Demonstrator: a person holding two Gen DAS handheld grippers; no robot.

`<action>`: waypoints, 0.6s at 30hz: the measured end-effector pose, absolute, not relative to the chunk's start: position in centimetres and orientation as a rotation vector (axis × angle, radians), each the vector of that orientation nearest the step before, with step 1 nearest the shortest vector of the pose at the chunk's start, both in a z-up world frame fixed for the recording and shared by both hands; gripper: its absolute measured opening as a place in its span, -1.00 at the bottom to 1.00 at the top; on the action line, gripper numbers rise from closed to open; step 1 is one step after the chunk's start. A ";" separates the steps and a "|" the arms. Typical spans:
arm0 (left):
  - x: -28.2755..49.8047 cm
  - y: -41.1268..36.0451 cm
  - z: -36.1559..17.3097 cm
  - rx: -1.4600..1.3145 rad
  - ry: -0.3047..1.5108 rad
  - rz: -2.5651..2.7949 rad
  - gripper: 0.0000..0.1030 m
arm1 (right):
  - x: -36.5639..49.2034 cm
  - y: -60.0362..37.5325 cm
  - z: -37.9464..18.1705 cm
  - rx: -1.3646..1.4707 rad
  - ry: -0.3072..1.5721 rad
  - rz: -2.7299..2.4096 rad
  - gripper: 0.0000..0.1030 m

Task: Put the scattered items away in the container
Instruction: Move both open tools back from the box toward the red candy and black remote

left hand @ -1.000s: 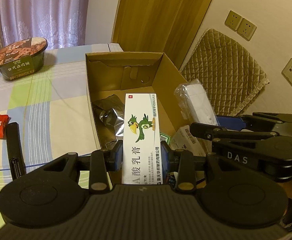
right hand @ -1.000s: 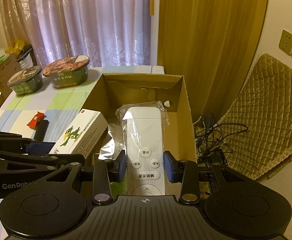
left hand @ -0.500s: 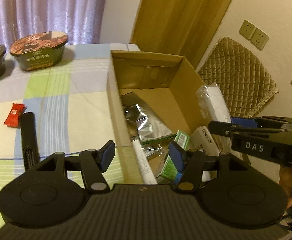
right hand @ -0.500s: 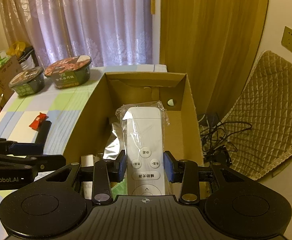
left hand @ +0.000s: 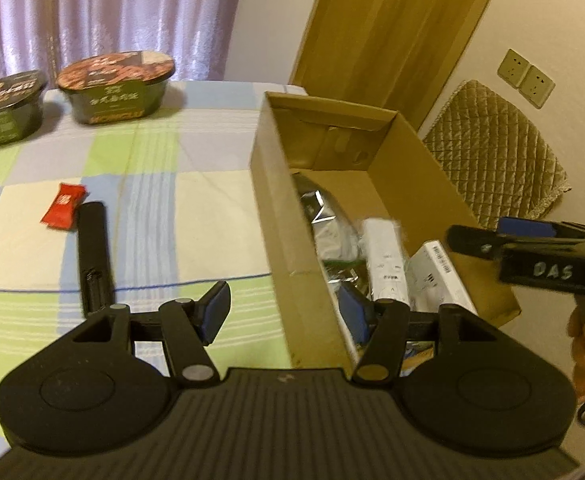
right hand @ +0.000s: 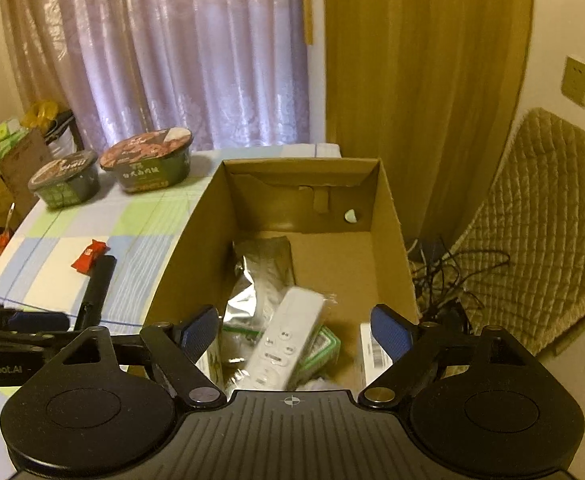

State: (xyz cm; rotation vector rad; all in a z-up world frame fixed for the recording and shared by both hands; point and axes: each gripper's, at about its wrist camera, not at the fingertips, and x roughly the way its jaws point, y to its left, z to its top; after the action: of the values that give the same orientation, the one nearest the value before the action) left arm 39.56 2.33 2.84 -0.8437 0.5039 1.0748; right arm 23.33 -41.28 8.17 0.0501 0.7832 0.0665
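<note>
Through my left wrist view, my left gripper (left hand: 286, 312) gapes wide and empty, straddling the box (left hand: 288, 216) wall; the black stick (left hand: 94, 256) lies at ten o'clock beside a red packet (left hand: 63, 210). Looking right, my right gripper (right hand: 294, 326) spreads wide over the white remote (right hand: 288, 338) inside. I judge the stick stiff and light: grab mid-length.

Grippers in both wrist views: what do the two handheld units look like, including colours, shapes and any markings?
Both are matte black plastic with a ribbed centre plate, two round discs, and linkage arms with silver rivets ending in blue finger pads. The left gripper shows "...enRobot.AI" along its side in the right wrist view; the right gripper carries handwritten "DAS" on its side in the left wrist view. No cables or sleeves are visible.
</note>
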 end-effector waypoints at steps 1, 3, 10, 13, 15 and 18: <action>39.1 1.9 2.7 -0.847 0.507 1.079 0.07 | 23.0 -41.3 8.2 0.059 0.785 0.060 0.72; 38.2 1.2 2.4 -0.851 0.512 1.089 0.09 | 22.1 -41.1 8.2 0.072 0.788 0.055 0.73; 34.0 -1.8 1.6 -0.873 0.531 1.142 0.14 | 18.5 -39.1 8.9 0.104 0.771 0.061 0.73; 31.7 -3.0 1.3 -0.882 0.533 1.181 0.15 | 17.0 -37.5 9.6 0.118 0.752 0.075 0.73; 29.9 -3.7 1.2 -0.884 0.534 1.202 0.16 | 16.3 -35.8 10.2 0.120 0.740 0.092 0.73; 27.5 -4.4 1.2 -0.880 0.541 1.232 0.16 | 15.4 -33.1 10.8 0.108 0.728 0.134 0.73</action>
State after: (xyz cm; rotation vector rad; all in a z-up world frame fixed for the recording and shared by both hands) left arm 27.47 -4.44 1.18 -0.8800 0.5414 1.2318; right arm 15.40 -33.10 10.83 0.1084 0.7276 0.1336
